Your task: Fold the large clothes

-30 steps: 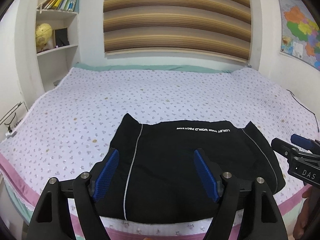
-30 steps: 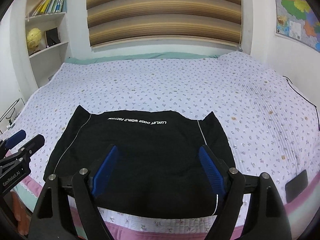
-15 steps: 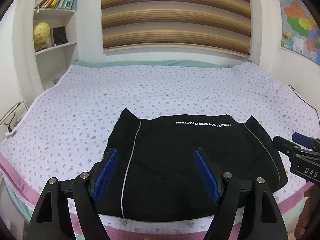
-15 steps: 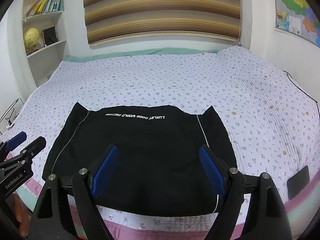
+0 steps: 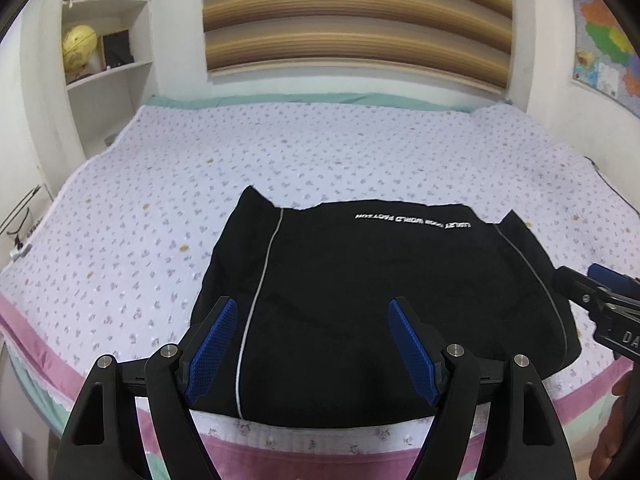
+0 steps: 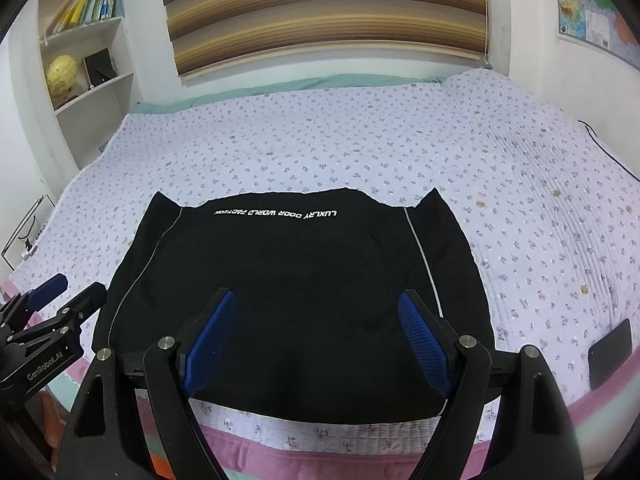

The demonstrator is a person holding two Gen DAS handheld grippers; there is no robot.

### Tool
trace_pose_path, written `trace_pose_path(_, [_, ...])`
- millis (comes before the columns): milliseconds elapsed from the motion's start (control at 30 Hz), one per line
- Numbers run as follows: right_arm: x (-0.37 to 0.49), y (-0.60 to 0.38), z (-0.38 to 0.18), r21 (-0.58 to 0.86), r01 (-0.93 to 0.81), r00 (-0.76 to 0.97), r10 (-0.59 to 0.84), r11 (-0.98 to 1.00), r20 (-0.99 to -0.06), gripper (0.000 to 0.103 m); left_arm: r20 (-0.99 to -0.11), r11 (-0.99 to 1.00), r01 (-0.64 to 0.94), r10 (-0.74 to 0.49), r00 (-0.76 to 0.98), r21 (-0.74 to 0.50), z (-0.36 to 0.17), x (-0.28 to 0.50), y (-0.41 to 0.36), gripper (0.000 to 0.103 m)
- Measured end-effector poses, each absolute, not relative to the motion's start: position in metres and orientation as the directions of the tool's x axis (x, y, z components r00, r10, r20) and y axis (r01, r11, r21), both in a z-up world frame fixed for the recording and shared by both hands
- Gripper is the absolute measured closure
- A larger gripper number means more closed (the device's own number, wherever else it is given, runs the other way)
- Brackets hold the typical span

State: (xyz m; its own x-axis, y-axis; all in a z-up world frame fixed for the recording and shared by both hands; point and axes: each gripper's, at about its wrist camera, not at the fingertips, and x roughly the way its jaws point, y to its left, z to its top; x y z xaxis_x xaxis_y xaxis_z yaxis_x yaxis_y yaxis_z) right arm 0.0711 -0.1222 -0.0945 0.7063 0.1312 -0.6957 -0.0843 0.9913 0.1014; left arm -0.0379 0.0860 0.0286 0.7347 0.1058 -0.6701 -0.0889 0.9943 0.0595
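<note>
Black garment flat on bed; both grippers above, jaws apart

My left tool hangs open over the folded black garment on the bed; right tool at its right edge.

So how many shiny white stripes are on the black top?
2. One stripe runs down its left side, the other stripe down its right side, on the black top. More could be hidden underneath.
</note>
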Motion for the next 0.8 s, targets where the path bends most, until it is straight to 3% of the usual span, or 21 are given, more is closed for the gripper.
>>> trace_pose_path(800, [0.068, -0.13, -0.096, 0.115, -0.065, 0.698, 0.128, 0.991, -0.705, 0.018, -0.646, 0.986, -0.086, 0.158, 0.747, 0.141, 0.031, -0.044, 0.071, 0.024])
